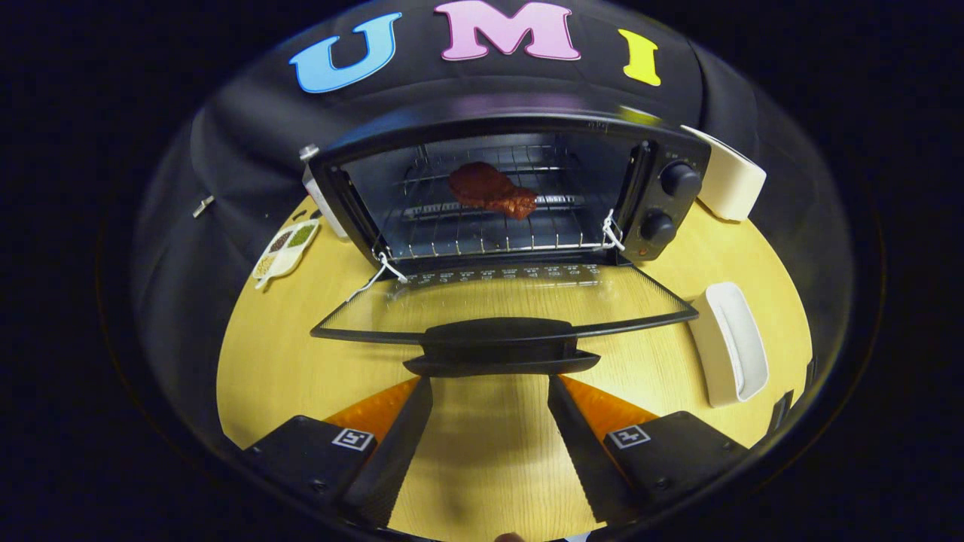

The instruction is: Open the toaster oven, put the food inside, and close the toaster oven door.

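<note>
Gripper [489, 391] sits low at the bottom centre of the frame, fingers spread wide apart with nothing between them but bare yellow wooden table [489, 467]. Their tips stop just short of the door handle [497, 346], not quite touching it.

Just ahead of the fingers, the glass door [512, 301] of the toaster oven [512, 188] lies folded down flat and fully open. Beyond it, in the upper middle of the frame, one piece of reddish-brown food [491, 190] rests on the wire rack [482, 226] inside the oven, well apart from the gripper.

Count it up: one oven, two black knobs [670, 203] stacked on its right panel, two white ties at the door hinges, left and right. One white dish [729, 342] lies at right of the door, another white container [727, 181] at upper right behind the oven. One divided tray of grains [286, 248] sits at middle left.

Each finger carries a small square marker; no brand is readable on the oven.
</note>
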`<state>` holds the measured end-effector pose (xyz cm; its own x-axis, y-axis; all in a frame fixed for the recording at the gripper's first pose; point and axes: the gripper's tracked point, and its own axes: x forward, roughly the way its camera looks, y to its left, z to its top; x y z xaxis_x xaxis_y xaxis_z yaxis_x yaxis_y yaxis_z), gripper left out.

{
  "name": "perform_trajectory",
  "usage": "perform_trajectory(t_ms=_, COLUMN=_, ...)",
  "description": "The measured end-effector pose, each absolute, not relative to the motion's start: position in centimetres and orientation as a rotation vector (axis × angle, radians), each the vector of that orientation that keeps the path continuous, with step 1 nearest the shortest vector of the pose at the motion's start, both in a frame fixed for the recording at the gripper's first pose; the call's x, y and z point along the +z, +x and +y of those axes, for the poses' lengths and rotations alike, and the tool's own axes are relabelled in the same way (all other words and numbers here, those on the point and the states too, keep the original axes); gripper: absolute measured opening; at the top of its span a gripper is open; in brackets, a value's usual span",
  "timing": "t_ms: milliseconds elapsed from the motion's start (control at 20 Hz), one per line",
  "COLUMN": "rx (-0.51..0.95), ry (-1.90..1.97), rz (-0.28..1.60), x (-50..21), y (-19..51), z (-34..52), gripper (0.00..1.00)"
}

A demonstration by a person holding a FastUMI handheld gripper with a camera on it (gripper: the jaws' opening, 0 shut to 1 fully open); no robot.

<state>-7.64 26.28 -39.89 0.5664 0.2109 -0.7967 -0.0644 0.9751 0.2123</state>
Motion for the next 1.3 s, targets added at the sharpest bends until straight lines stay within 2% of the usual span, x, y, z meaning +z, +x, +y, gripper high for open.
perform_trajectory(t_ms=500, rx=0.202, ry=0.099, rz=0.74, x=-32.1, y=-1.9, z=26.0, gripper=0.97)
perform_trajectory(t_ms=1050, rx=0.183, ry=0.093, rz=0.673, x=-29.6, y=-1.3, z=25.4, gripper=0.97)
perform_trajectory(t_ms=1300, rx=0.178, ry=0.065, rz=0.561, x=-25.0, y=-0.2, z=23.6, gripper=0.97)
